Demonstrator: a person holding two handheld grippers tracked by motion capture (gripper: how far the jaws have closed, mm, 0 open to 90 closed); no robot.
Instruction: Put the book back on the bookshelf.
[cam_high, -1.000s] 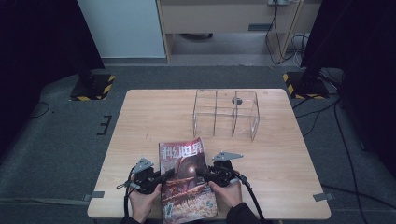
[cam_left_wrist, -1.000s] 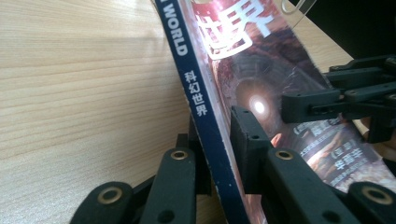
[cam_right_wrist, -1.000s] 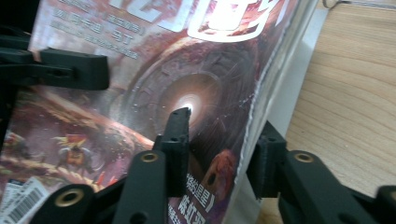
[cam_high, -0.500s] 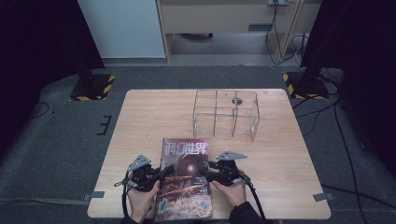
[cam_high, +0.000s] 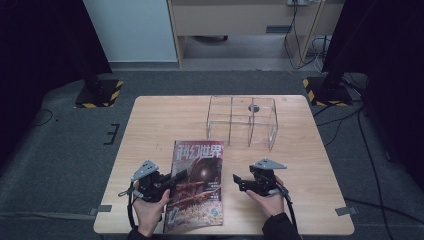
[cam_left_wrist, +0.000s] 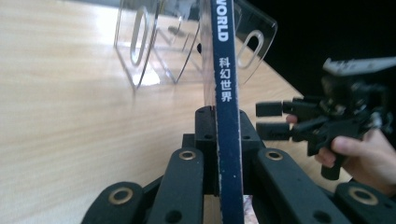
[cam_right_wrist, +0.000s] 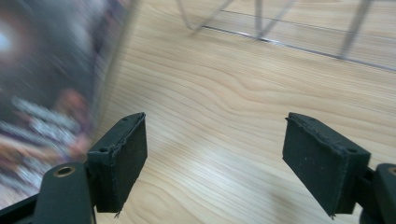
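My left hand-held gripper (cam_high: 175, 178) is clamped on the magazine's (cam_high: 197, 185) left edge, lower centre of frame over the tabletop (cam_high: 165, 120), w/ right hand-held gripper (cam_high: 236, 181) just opened wide, empty, beside it.

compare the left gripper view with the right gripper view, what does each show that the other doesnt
Left gripper view: the magazine's dark spine with its printed title, clamped edge-on in the left gripper, and, farther off, the right gripper in a hand.

Right gripper view: the right gripper's own jaws standing wide apart with bare wood between them, since they have just been opening, and the magazine's blurred cover at the picture's left, apart from the pads.

Both: the wooden table and the clear acrylic organizer beyond.
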